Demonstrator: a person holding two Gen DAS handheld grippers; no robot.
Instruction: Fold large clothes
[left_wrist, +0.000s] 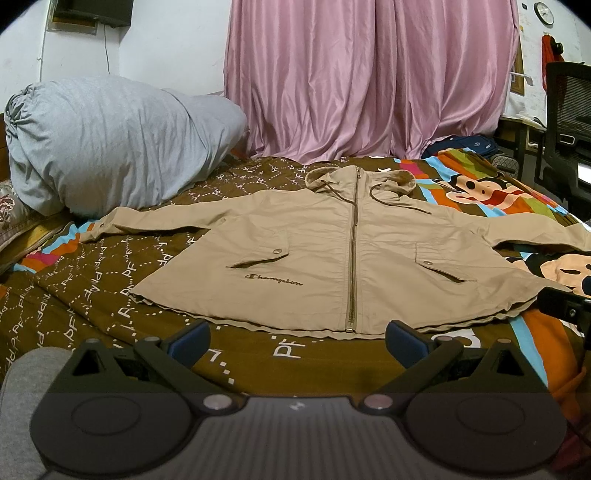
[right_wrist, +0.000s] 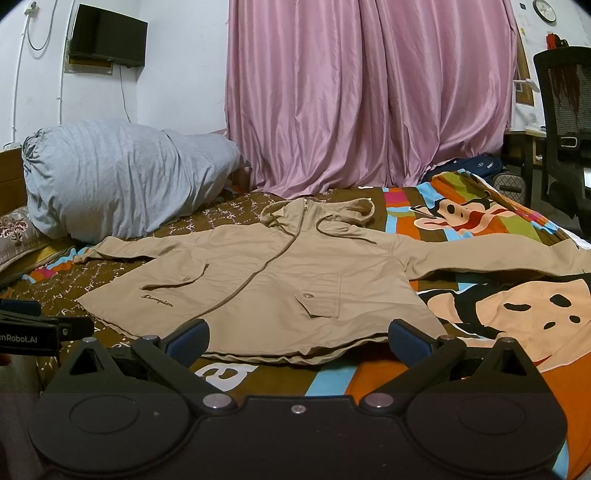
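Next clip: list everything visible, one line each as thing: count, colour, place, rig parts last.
jacket: 1, beige, flat on bed, zipped, sleeves spread
bedsheet: 1, brown with cartoon print, under jacket
bundle: 1, grey, bed's far left
curtain: 1, pink, behind bed
screen: 1, black, wall upper left
clock: 1, white, wall upper right
chair: 1, black, right
left gripper: 1, black, blue pads, open, before hem
right gripper: 1, same, open, at hem

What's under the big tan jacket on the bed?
The jacket lies flat on a brown patterned bedspread with cartoon pictures. The part beneath it is covered, so anything hidden there can't be seen.
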